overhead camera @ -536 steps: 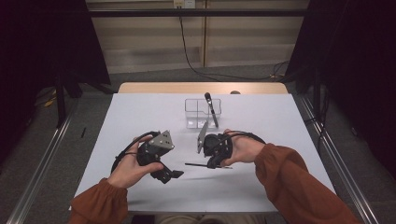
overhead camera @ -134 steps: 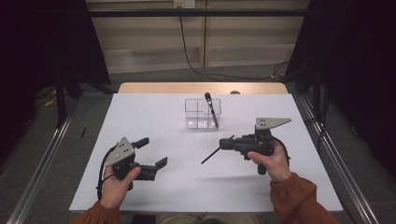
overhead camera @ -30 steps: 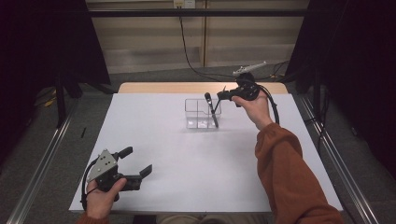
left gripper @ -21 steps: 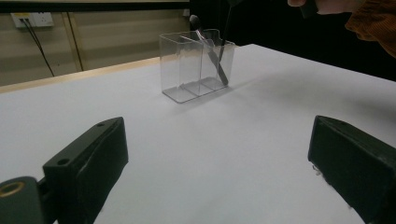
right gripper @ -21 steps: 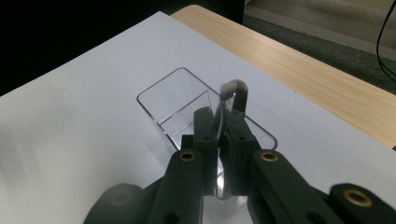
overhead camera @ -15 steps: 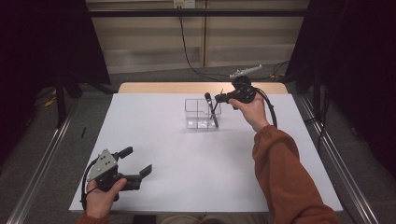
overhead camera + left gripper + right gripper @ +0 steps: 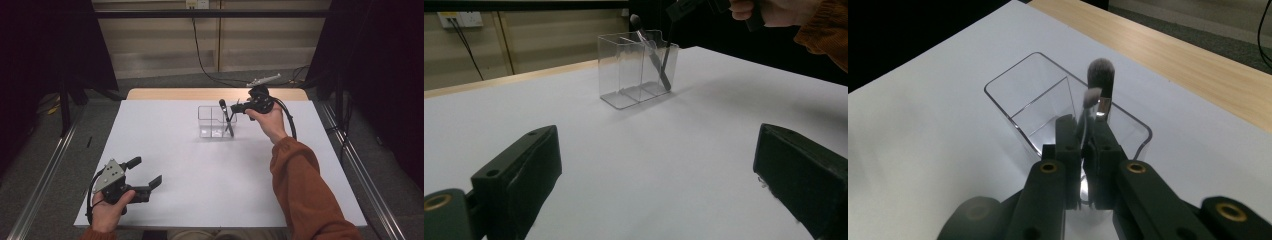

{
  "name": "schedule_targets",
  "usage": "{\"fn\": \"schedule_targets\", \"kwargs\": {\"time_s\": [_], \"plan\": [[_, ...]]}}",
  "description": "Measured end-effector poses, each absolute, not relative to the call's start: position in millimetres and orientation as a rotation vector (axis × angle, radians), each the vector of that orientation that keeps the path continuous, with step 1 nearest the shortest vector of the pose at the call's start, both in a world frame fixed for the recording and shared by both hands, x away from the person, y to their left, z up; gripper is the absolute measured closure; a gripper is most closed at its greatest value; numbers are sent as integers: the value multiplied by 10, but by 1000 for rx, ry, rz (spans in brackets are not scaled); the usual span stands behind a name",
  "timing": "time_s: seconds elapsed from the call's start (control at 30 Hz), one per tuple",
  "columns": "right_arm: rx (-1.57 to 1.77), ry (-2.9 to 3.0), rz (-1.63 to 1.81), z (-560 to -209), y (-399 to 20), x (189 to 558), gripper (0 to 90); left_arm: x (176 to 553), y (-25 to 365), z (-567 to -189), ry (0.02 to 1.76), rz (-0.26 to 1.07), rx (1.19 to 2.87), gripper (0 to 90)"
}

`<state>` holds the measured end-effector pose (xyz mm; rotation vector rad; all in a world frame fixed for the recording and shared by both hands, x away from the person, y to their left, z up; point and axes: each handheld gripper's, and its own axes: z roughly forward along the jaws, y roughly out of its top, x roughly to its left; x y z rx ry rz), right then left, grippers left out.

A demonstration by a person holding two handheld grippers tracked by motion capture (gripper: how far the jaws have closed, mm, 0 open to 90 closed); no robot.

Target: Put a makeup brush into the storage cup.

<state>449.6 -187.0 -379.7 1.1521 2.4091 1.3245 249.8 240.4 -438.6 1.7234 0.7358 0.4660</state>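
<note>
Small brush (image 7: 1091,102) in tongs, bigger brush (image 7: 1101,75) behind, clear organizer (image 7: 1013,97)

White table (image 7: 200,165), wall socket (image 7: 461,19), black cable (image 7: 200,55)

A white table top (image 7: 165,145) fills the middle of the room, with a strip of pale wood (image 7: 165,94) along its far edge. Behind it runs a low beige panelled wall (image 7: 150,50), where a white socket (image 7: 196,4) sits near the top and a black cable (image 7: 200,55) drops to the grey carpeted floor (image 7: 165,80). Black curtains (image 7: 45,45) hang at both sides, leaving the corners dark. Metal rails (image 7: 45,180) run along the floor on either side of the table. The light is dim and even.
</note>
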Motion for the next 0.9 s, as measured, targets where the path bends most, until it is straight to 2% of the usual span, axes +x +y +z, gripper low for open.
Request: {"fn": "schedule_targets", "kwargs": {"time_s": [0.33,0.43,0.73,0.8,0.87,0.9], "plan": [[1169,2397,1353,-3883,-1887,4481,830,2496,2398,-4385,731,473,1732,52],[1188,2392,1356,-3925,-1919,4468,737,2498,2398,-4386,728,479,1735,52],[1249,2280,1400,-3970,-2018,4420,345,2507,2400,-4391,726,478,1740,50],[1256,2258,1422,-3969,-2041,4409,290,2507,2399,-4393,727,478,1740,50],[1263,2233,1423,-3975,-2054,4392,193,2510,2395,-4394,729,476,1741,50],[1259,2221,1432,-3981,-2066,4382,182,2514,2396,-4392,729,482,1743,50]]}}
